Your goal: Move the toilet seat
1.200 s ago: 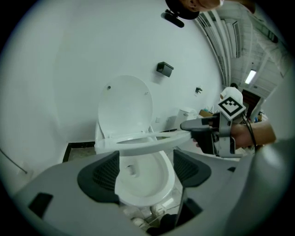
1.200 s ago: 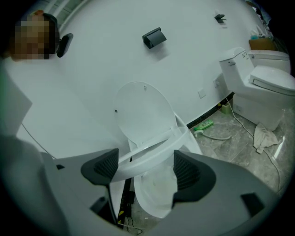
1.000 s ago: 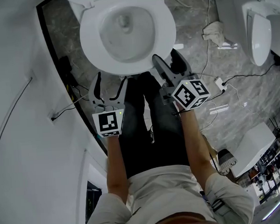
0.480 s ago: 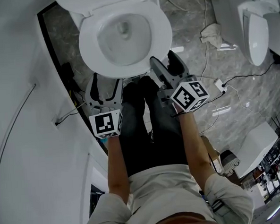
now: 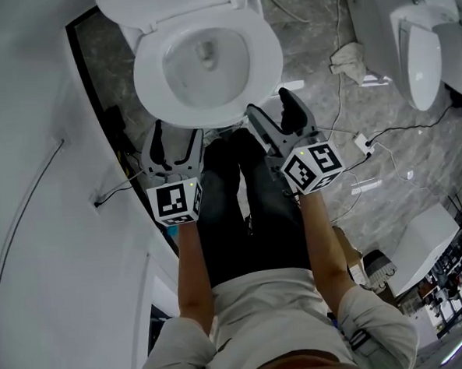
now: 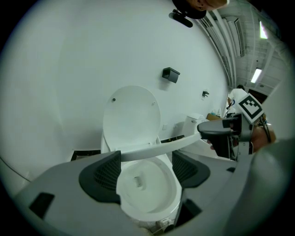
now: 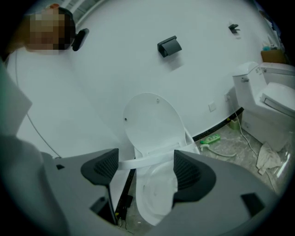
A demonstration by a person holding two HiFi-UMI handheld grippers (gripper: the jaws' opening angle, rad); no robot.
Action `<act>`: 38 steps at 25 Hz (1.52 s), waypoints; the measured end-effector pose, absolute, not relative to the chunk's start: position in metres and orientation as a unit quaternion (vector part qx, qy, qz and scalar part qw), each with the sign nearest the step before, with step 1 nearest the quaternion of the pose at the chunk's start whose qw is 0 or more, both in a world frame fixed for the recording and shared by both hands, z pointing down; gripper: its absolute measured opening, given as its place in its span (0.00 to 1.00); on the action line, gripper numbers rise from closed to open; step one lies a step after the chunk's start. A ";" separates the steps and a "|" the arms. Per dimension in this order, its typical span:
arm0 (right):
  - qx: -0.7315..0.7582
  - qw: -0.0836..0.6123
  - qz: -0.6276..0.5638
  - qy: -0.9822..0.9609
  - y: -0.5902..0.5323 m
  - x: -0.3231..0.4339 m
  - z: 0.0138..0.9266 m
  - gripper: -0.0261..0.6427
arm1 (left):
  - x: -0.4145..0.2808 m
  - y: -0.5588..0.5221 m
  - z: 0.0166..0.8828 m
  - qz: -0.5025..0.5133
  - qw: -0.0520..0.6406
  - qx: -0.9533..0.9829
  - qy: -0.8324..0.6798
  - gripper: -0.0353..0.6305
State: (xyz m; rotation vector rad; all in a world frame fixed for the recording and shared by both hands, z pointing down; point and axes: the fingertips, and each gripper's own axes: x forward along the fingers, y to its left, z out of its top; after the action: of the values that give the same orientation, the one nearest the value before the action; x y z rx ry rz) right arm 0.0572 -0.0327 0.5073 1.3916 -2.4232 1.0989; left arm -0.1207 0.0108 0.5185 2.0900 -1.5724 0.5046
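The white toilet stands just ahead of me with its lid up against the wall. The seat ring lies around the bowl opening. My left gripper is open at the bowl's front left. My right gripper is open at the front right. In the left gripper view a white strip, the seat's front edge seen side-on, crosses between the jaws above the bowl and reaches the right gripper's dark finger. The same strip crosses the right gripper, below the lid.
A curved white wall closes the left side. A second toilet stands at the right, with a crumpled rag and cables on the marble floor. A power strip lies by the wall. The person's legs are below the grippers.
Both grippers have crept slightly nearer the bowl's front and the view has shifted a little. Both pairs of jaws stay apart.
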 end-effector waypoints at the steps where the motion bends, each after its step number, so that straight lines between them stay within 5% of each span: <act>1: 0.458 0.075 0.356 -0.811 -0.032 0.057 0.504 0.63 | -0.121 0.009 0.517 0.183 0.238 0.762 -0.574 0.61; 10: 0.394 0.145 0.260 -0.869 -0.026 0.036 0.481 0.62 | -0.122 -0.001 0.506 0.173 0.251 0.756 -0.580 0.61; 13: 0.401 0.163 0.224 -0.873 -0.033 0.035 0.477 0.48 | -0.124 -0.007 0.500 0.169 0.252 0.753 -0.584 0.60; 21: 0.355 0.193 0.170 -0.899 -0.042 0.024 0.465 0.48 | -0.127 -0.018 0.490 0.151 0.265 0.738 -0.602 0.58; 38: 0.365 0.174 0.176 -0.898 -0.078 0.016 0.443 0.45 | -0.138 -0.053 0.465 0.137 0.266 0.729 -0.615 0.56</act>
State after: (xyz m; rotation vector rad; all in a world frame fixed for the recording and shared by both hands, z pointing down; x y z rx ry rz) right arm 0.0158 -0.0781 0.4427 1.0356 -2.5453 0.4982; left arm -0.1385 -0.0531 0.4654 1.9684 -1.6617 0.3686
